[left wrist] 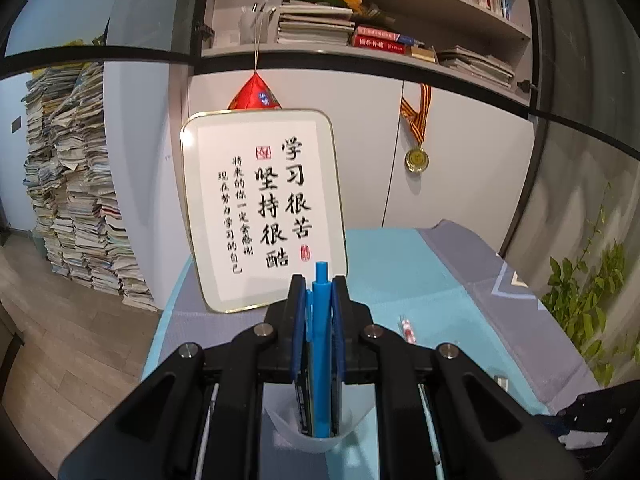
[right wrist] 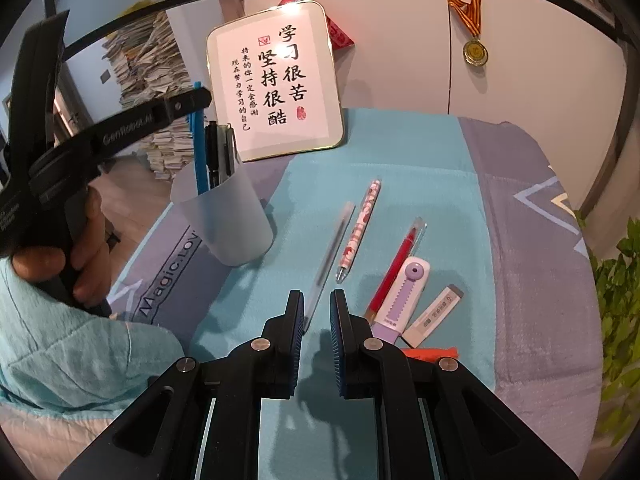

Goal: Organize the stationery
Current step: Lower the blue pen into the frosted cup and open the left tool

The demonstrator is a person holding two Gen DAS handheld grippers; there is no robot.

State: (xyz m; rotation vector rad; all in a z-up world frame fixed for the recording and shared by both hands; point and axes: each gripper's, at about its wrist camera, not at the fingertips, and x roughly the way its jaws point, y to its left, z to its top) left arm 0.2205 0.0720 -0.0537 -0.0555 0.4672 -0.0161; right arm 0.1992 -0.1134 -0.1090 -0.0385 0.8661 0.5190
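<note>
A: Left gripper (left wrist: 319, 292)?
B: Clamped on the blue pen (left wrist: 321, 344), upright, its lower end inside the translucent cup (right wrist: 224, 216) on the bench (right wrist: 420, 184); two dark pens (right wrist: 218, 152) stand in the cup too.

A: Right gripper (right wrist: 317, 304)?
B: Nearly closed with nothing between the pads, above the clear pen (right wrist: 332, 252). Beside that lie the floral pen (right wrist: 358, 232), red pen (right wrist: 396, 268), purple correction tape (right wrist: 402, 294) and eraser (right wrist: 434, 312).

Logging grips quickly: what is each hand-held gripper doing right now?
Left hand-held gripper: closed on the blue pen.
Right hand-held gripper: closed, holding nothing.
</note>
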